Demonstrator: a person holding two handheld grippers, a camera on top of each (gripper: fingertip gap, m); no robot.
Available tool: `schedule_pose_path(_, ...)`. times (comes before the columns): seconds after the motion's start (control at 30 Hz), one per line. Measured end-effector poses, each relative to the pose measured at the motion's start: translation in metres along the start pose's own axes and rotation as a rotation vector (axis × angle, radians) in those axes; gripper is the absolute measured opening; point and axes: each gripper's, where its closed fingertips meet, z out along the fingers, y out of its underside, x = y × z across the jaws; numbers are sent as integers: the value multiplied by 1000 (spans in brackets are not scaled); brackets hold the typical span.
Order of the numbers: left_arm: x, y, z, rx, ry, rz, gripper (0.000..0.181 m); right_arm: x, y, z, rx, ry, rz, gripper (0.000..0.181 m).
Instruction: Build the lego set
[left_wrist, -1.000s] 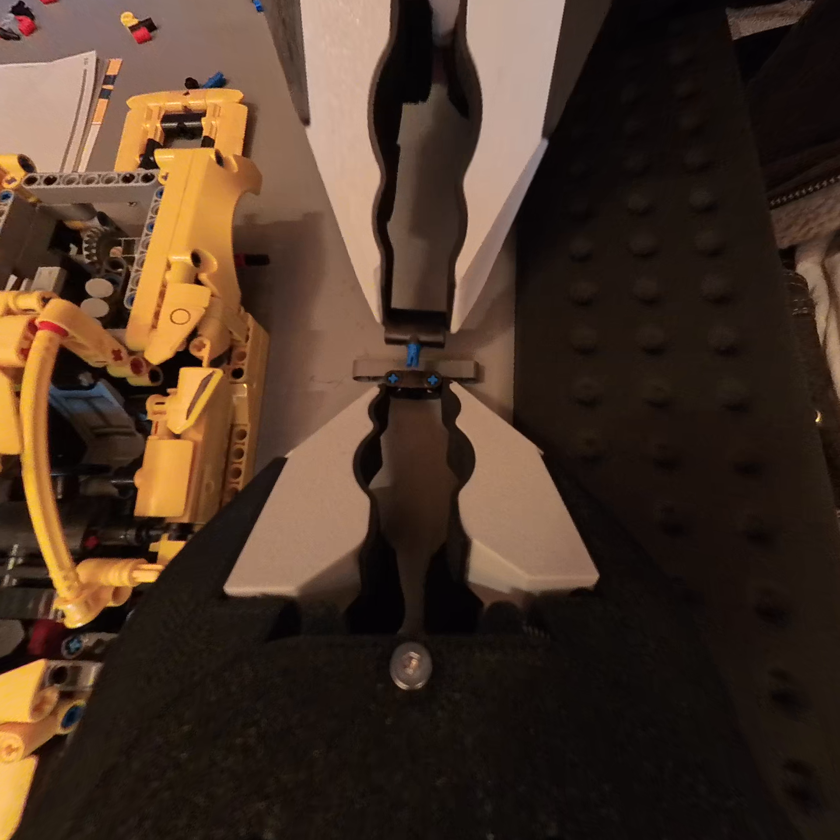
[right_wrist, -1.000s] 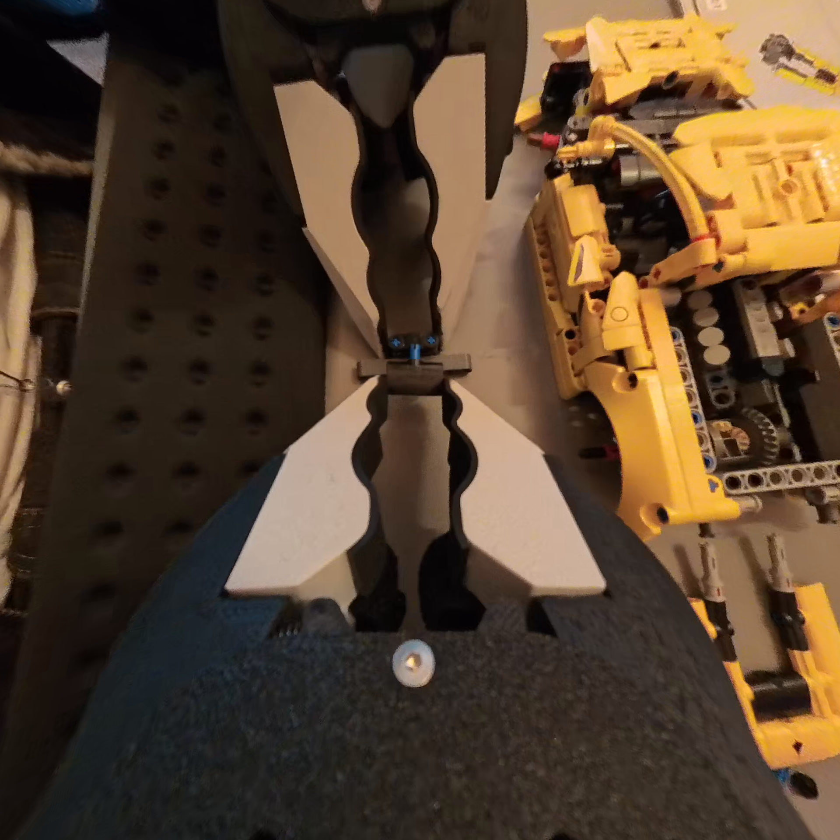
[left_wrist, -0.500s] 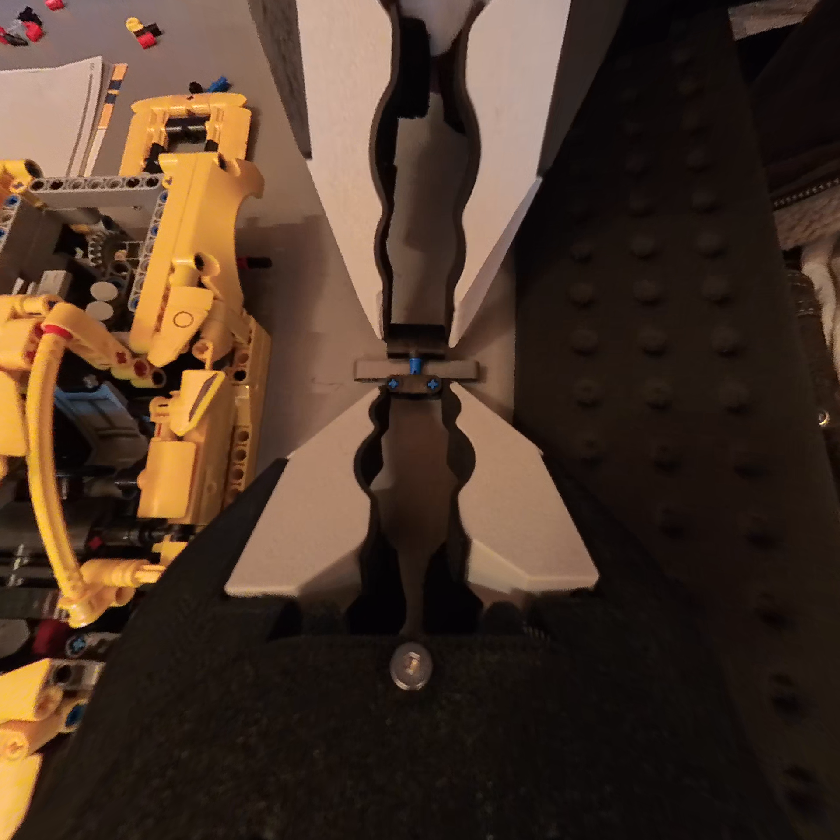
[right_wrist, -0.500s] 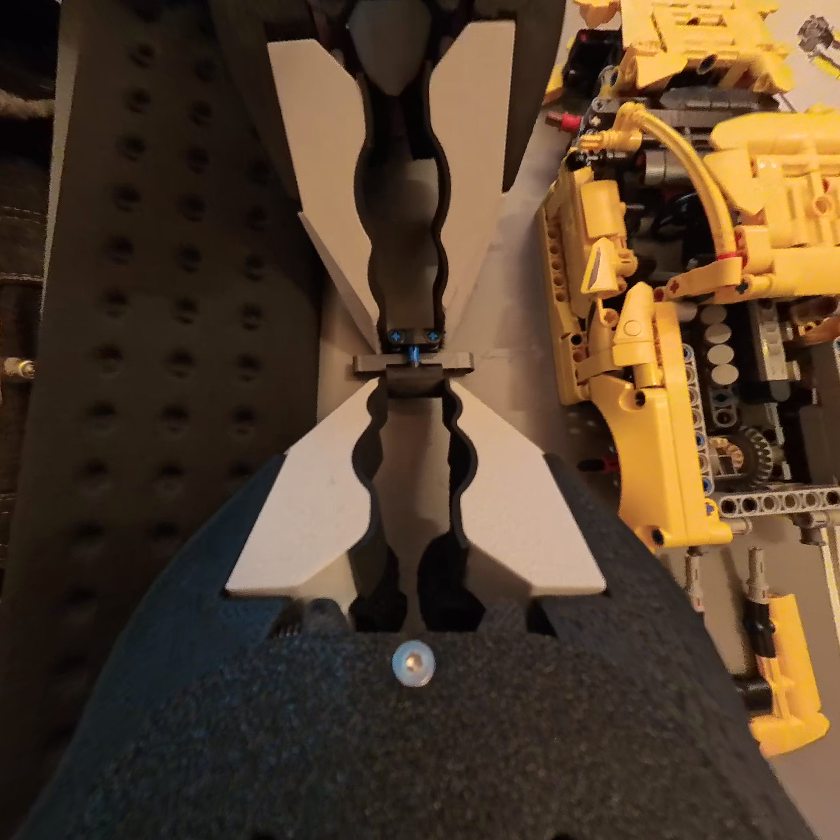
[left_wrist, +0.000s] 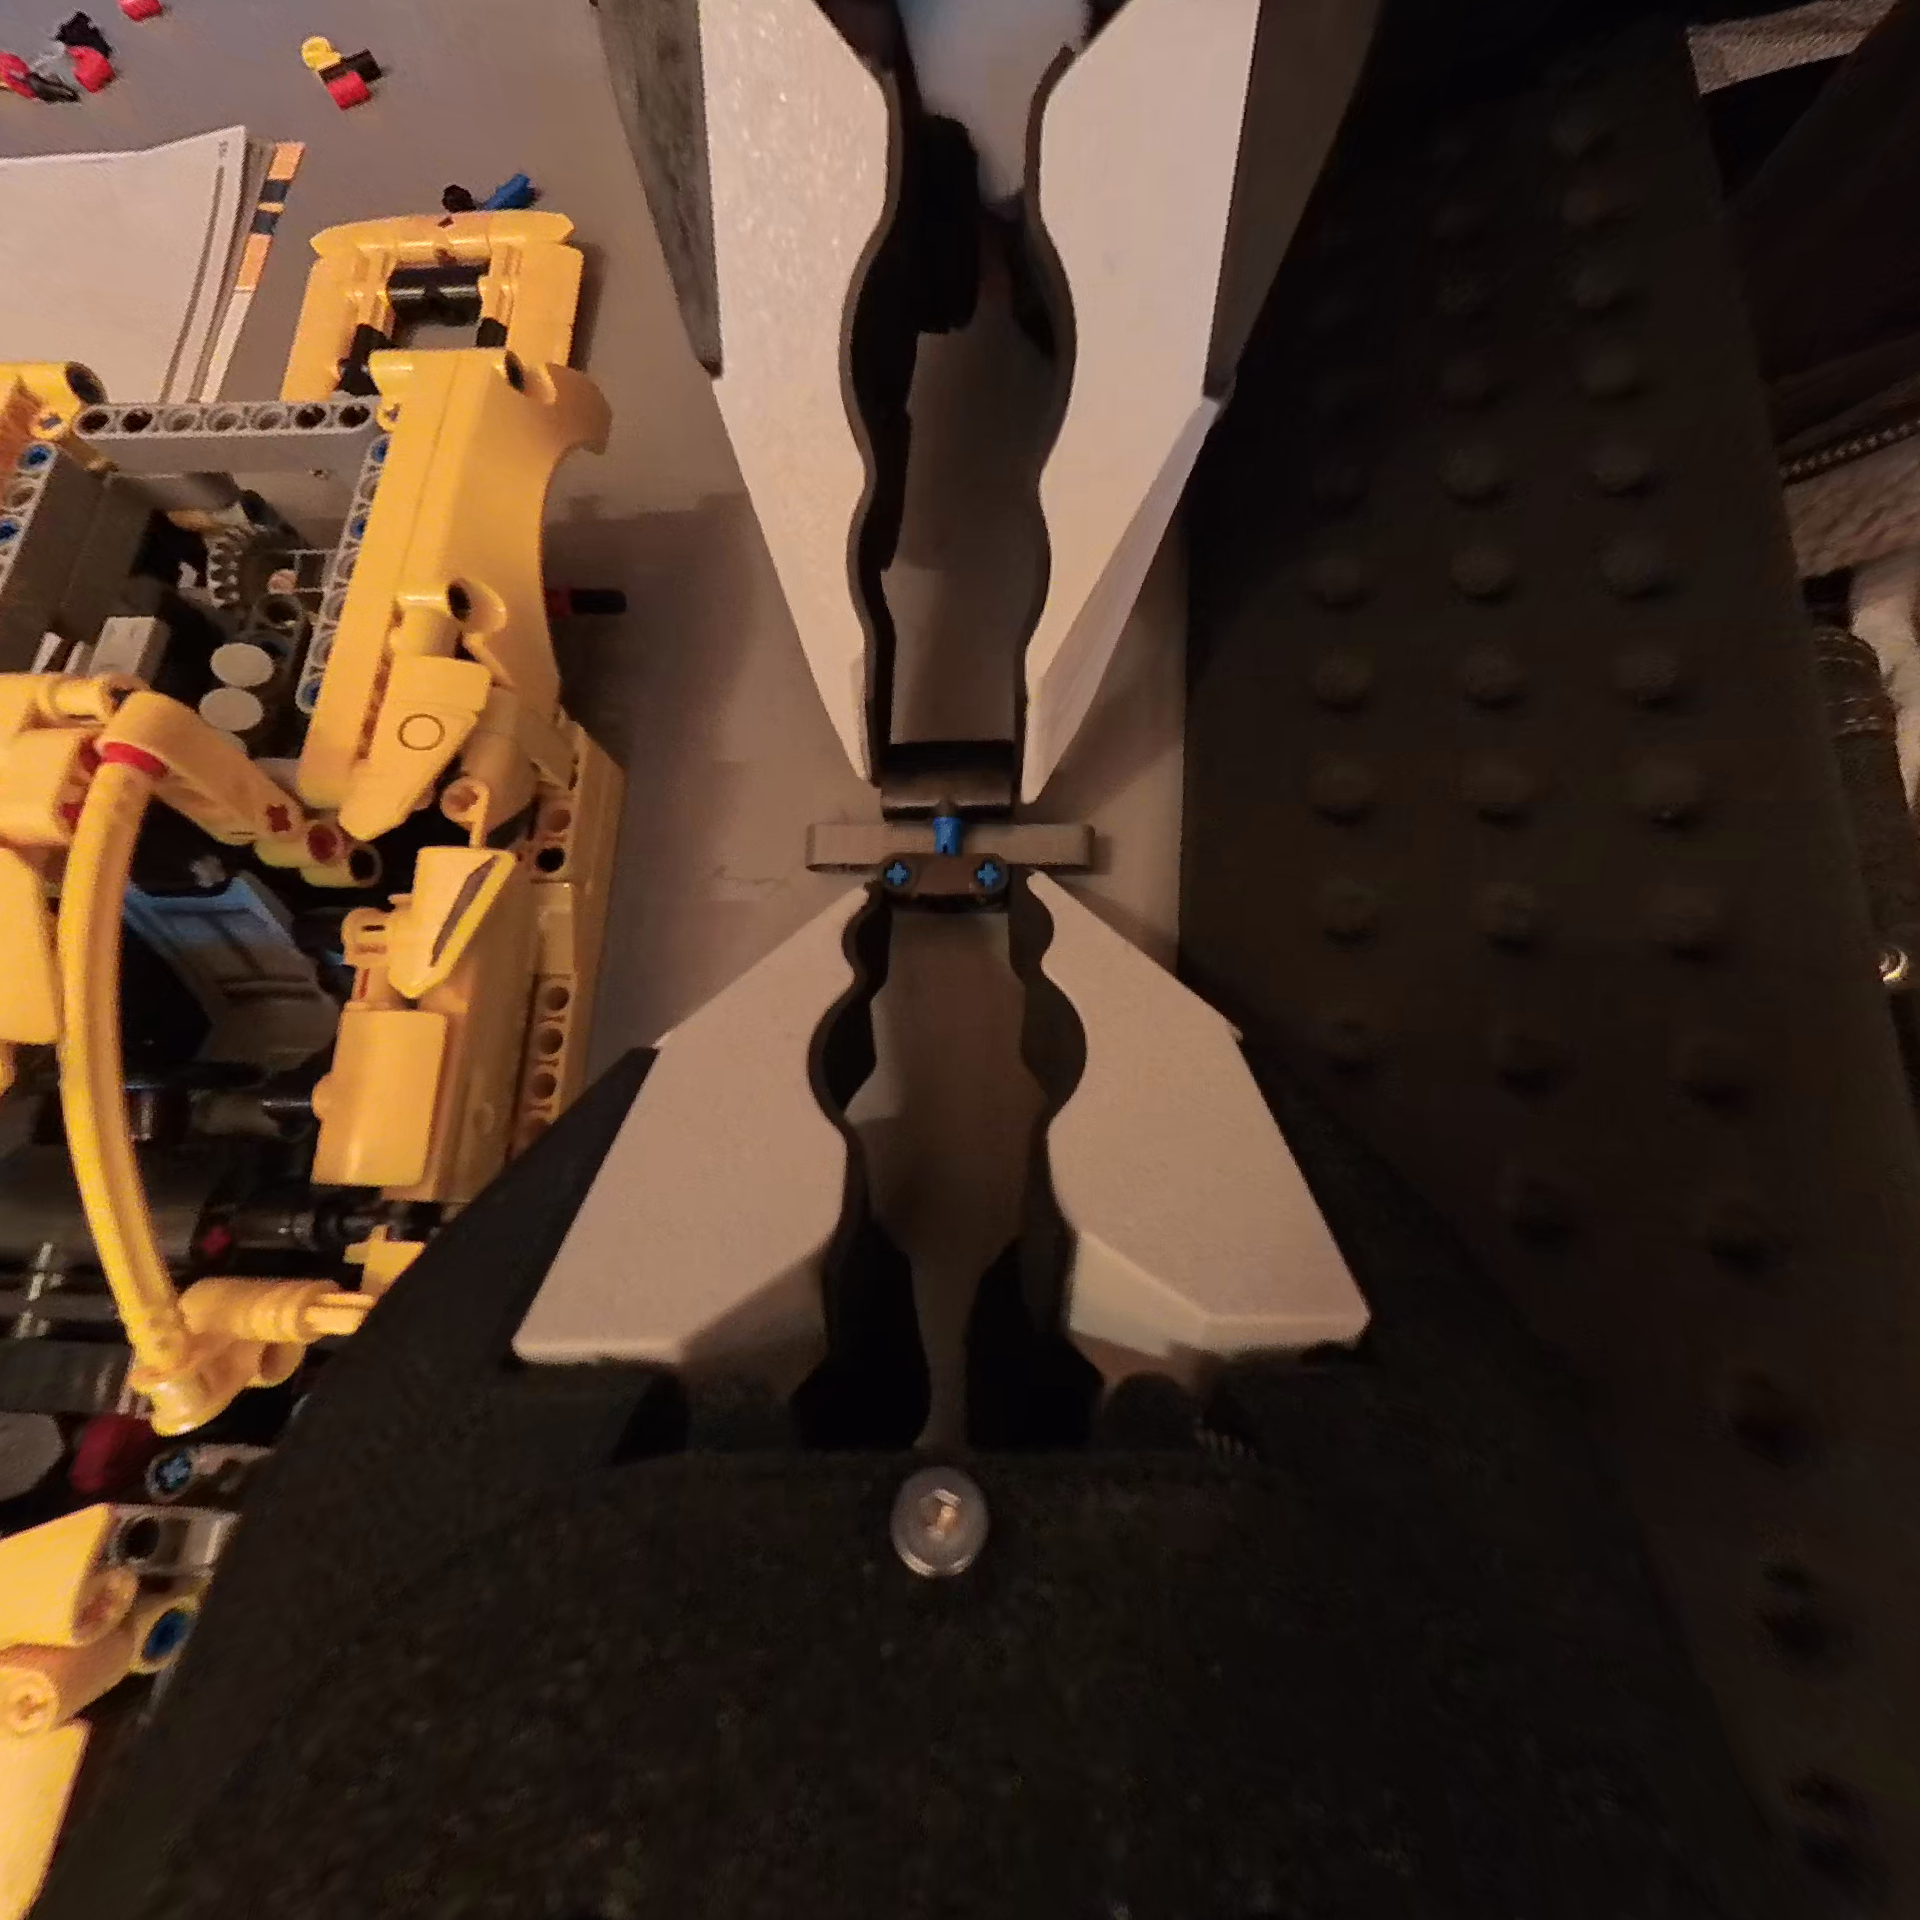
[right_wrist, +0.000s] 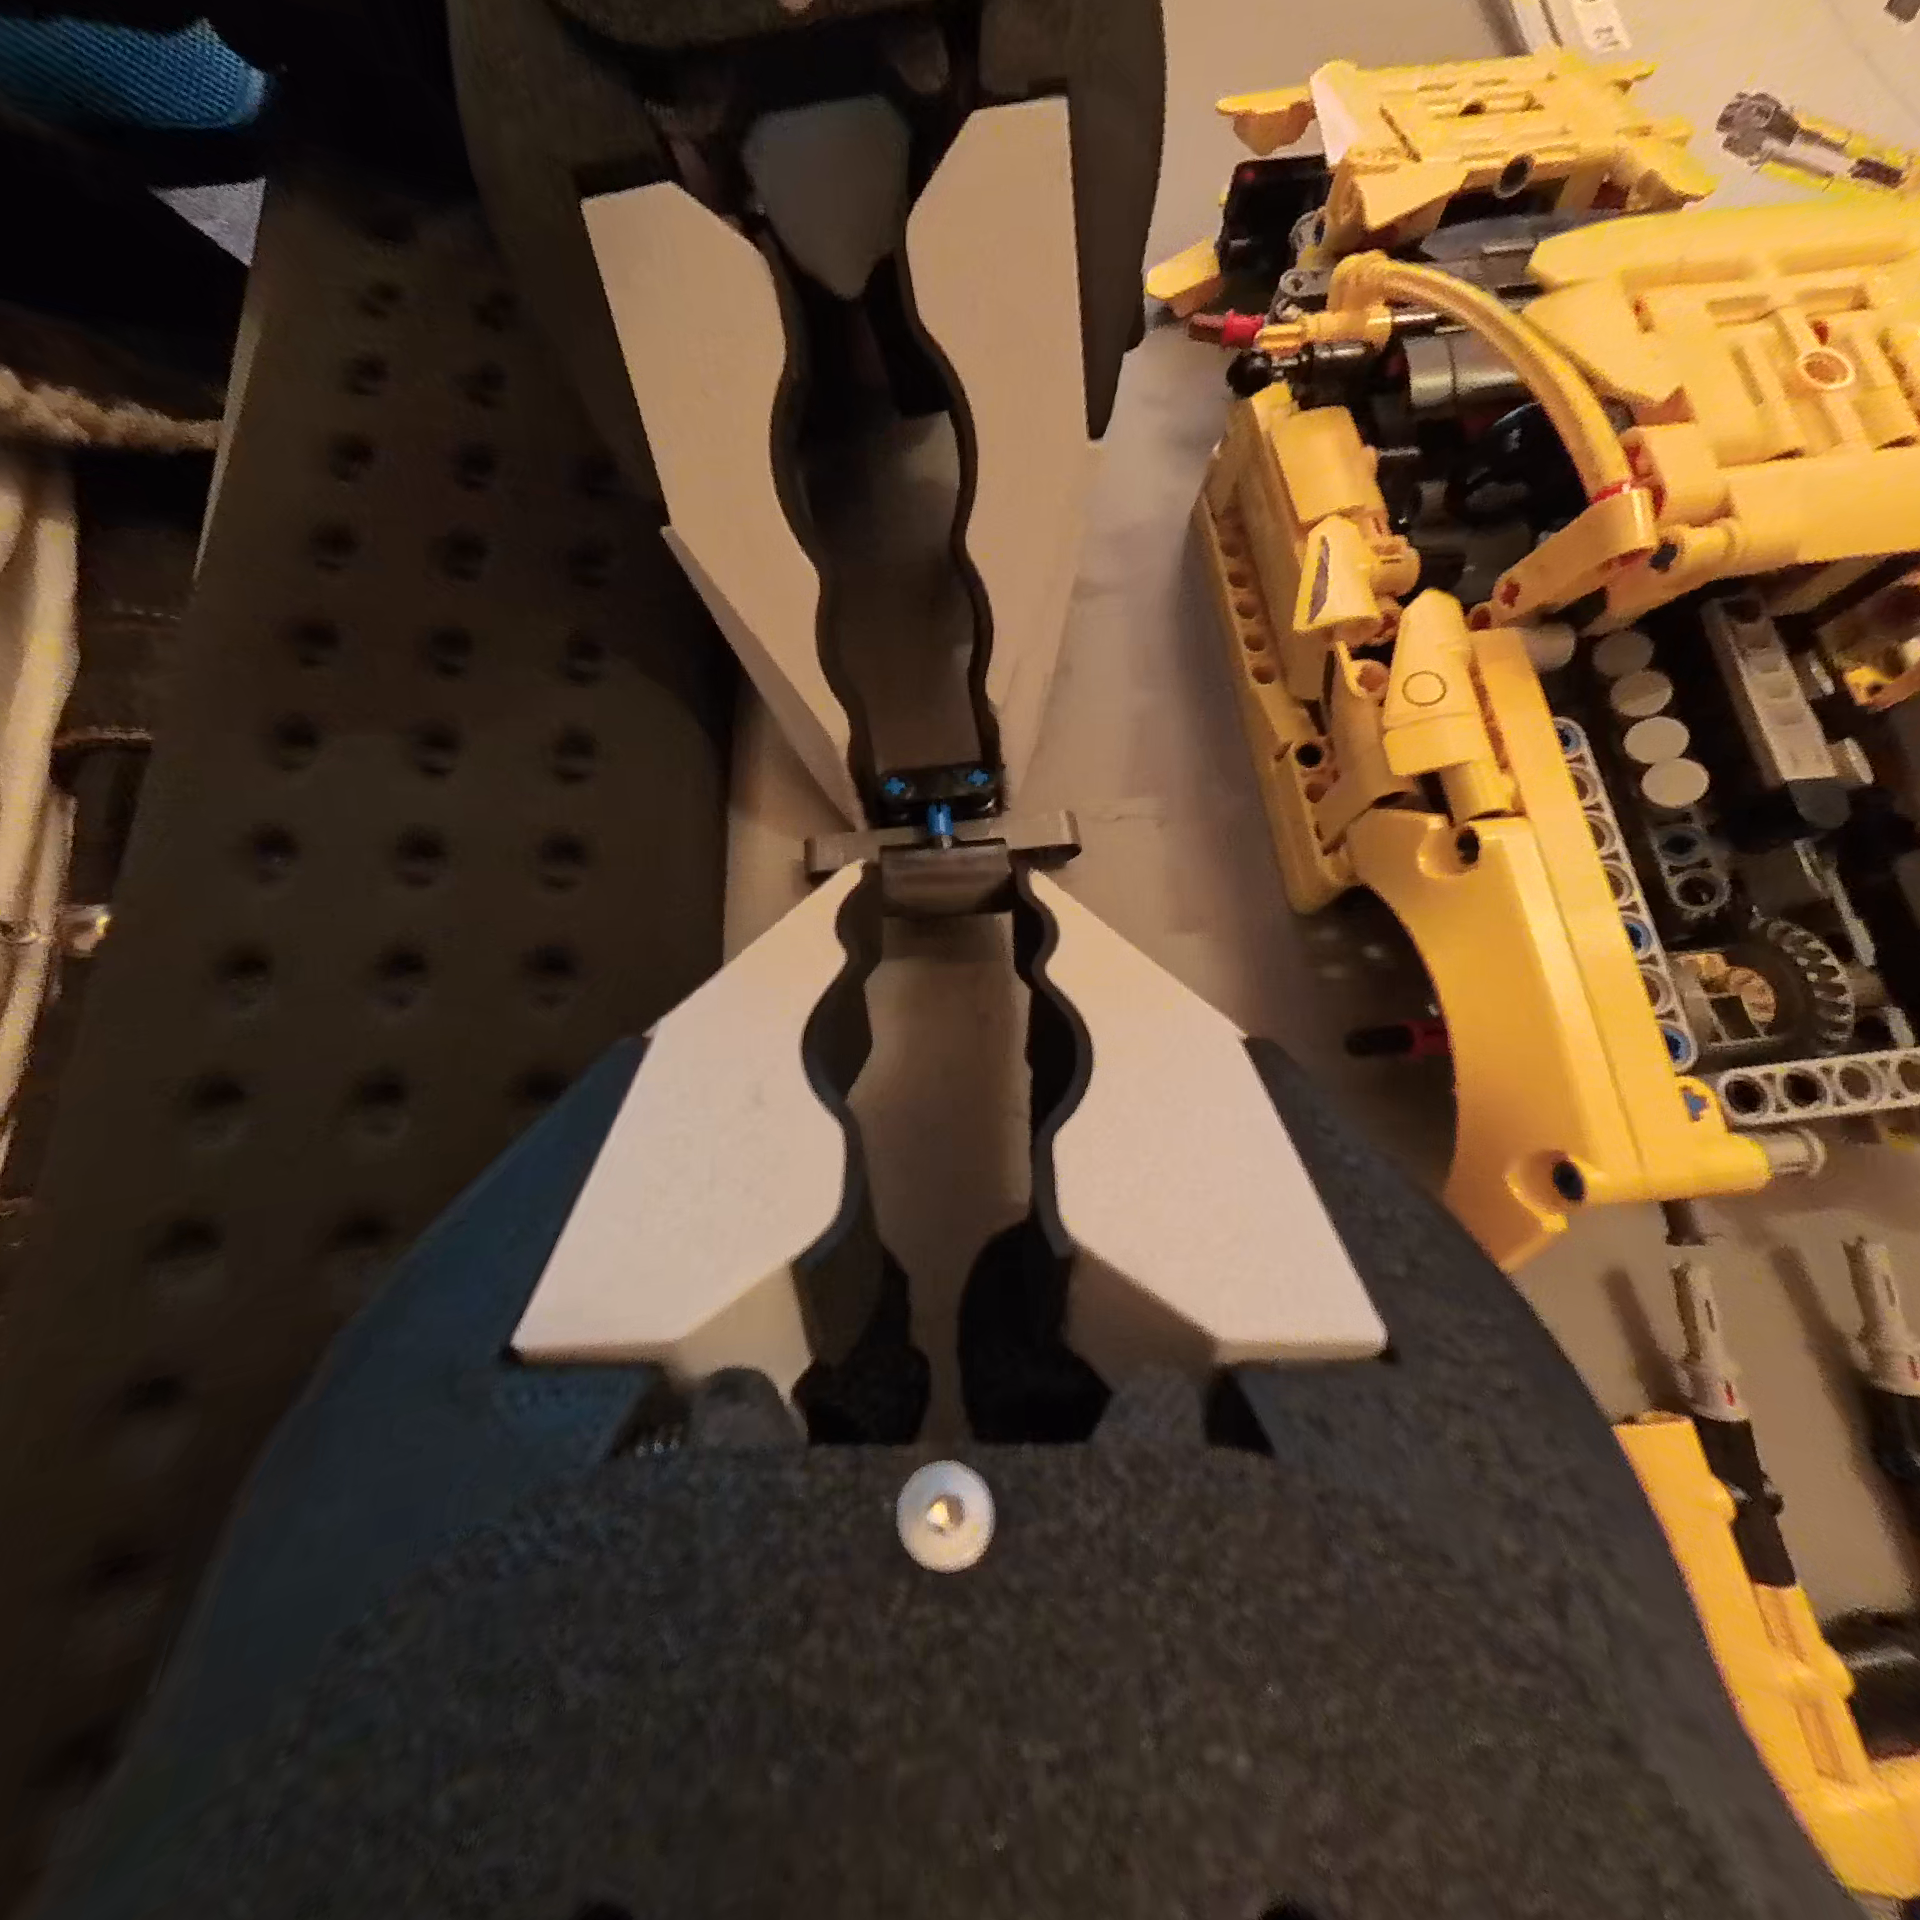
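Note:
My left gripper (left_wrist: 945, 902) is shut on a small black connector (left_wrist: 943, 878) with two blue pin ends. My right gripper (right_wrist: 943, 899) faces it tip to tip and is shut on a dark grey block (right_wrist: 945, 883), which also shows in the left wrist view (left_wrist: 948, 774). A grey beam (left_wrist: 1049, 847) lies crosswise between the two tips, with a blue pin (left_wrist: 945, 831) at its middle. The beam (right_wrist: 1044, 831), pin (right_wrist: 940, 819) and connector (right_wrist: 940, 781) show in the right wrist view too. I cannot tell which held part the beam is joined to.
The big yellow model (left_wrist: 447, 727) stands just left of the grippers, on the right in the right wrist view (right_wrist: 1507, 935). A dark dotted mat (left_wrist: 1507, 831) lies on the other side. A booklet (left_wrist: 104, 239), loose small parts (left_wrist: 343, 73) and a yellow sub-assembly (right_wrist: 1766, 1662) lie farther off. My left and right fingertips are right by each other.
Both grippers stay shut and tip to tip on the same parts. The views drift slightly, and the yellow model shifts in the right wrist view.

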Motion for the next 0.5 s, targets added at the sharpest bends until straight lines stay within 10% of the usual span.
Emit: schedule_pose_path(0.5,2,0,0,2,-9,47,22,-3,0,3,-212,14,-172,24)
